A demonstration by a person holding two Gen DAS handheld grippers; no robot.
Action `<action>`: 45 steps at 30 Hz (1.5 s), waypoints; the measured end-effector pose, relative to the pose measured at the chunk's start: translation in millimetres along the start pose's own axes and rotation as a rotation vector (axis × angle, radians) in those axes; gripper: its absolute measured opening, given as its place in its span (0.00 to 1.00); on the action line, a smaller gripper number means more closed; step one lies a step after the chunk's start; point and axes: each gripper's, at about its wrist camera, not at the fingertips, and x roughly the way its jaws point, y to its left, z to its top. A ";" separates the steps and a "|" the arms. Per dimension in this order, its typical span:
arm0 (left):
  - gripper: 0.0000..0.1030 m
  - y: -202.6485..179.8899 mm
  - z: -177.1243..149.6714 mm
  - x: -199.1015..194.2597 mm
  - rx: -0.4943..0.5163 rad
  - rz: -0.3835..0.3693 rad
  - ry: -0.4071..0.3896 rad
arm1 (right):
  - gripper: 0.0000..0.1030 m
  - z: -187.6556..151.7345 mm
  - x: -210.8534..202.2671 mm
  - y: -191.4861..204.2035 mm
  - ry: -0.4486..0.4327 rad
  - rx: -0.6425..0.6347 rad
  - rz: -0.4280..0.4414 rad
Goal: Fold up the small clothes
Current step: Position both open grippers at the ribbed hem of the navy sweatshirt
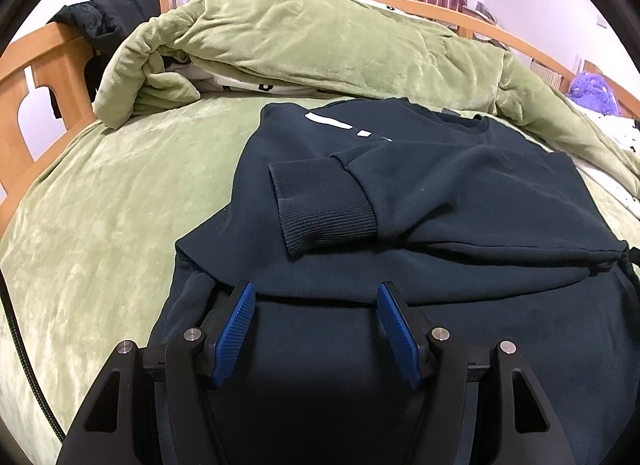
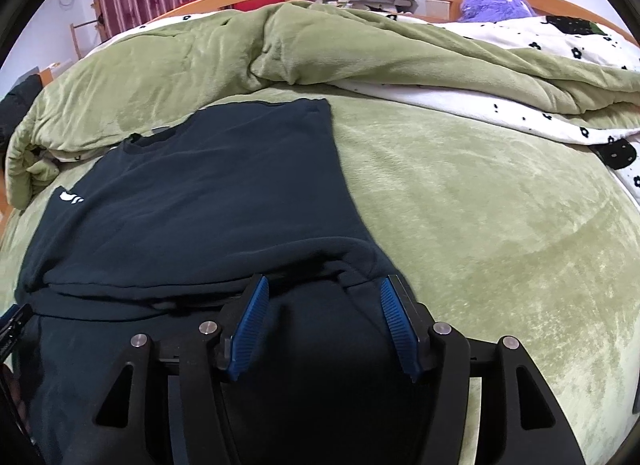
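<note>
A dark navy sweatshirt (image 1: 420,201) lies folded on a green blanket (image 1: 100,205) covering a bed, 1 ribbed cuff (image 1: 320,209) laid across its chest. The left gripper (image 1: 316,297) hangs over the near fold, jaws apart, gripping nothing. The right gripper (image 2: 322,291) does likewise, its jaws also apart and empty.

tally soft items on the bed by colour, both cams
Navy: 1, sweatshirt
Green: 2, blanket, quilt
Black: 1, jacket hung on the bed frame
Purple: 1, plush
Total: 5
</note>
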 end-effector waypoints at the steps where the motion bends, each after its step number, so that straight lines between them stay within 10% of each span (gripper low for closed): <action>1: 0.60 -0.2 -0.2 -1.9 0.002 0.001 -0.001 | 0.56 -0.3 -2.6 2.8 -0.008 -0.010 0.008; 13: 0.60 -8.5 -8.1 -32.1 0.053 0.028 -0.033 | 0.81 -24.5 -43.8 37.3 -0.079 -0.147 -0.009; 45: 0.60 31.4 -67.8 -152.5 0.018 -0.138 -0.126 | 0.82 -115.5 -144.9 -1.4 -0.103 -0.082 -0.014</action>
